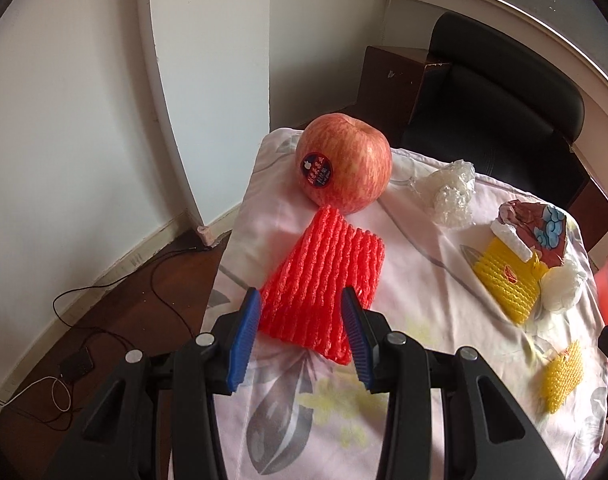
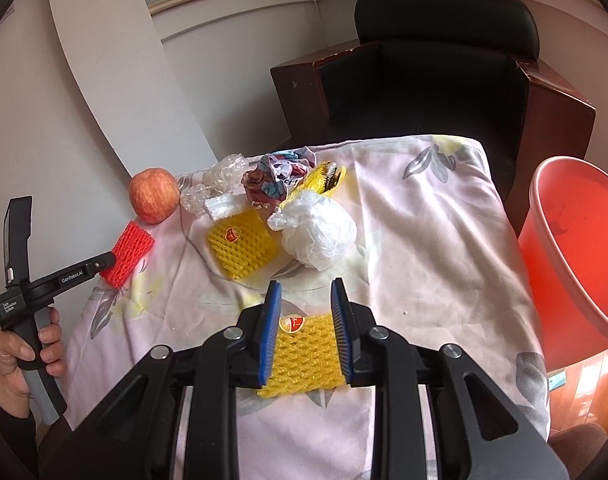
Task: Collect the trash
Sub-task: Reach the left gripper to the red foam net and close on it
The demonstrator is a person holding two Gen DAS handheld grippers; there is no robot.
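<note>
My left gripper (image 1: 301, 296) is open, and the near end of a red foam fruit net (image 1: 324, 276) lies on the cloth between its blue pads. In the right wrist view a hand (image 2: 20, 356) holds that gripper (image 2: 104, 260) at the red net (image 2: 130, 252). My right gripper (image 2: 306, 286) is shut on a small yellow foam net (image 2: 304, 354) with a round sticker, low over the near part of the table. A red bucket (image 2: 576, 248) stands to the right of the table.
On the flowered cloth (image 2: 424, 220) lie a bigger yellow net (image 2: 240, 244), a white plastic bag (image 2: 316, 236), a crumpled printed wrapper (image 2: 276, 184) and clear plastic (image 2: 224, 172). An apple (image 1: 344, 164) sits at the far left corner. A black chair (image 2: 424, 80) stands behind.
</note>
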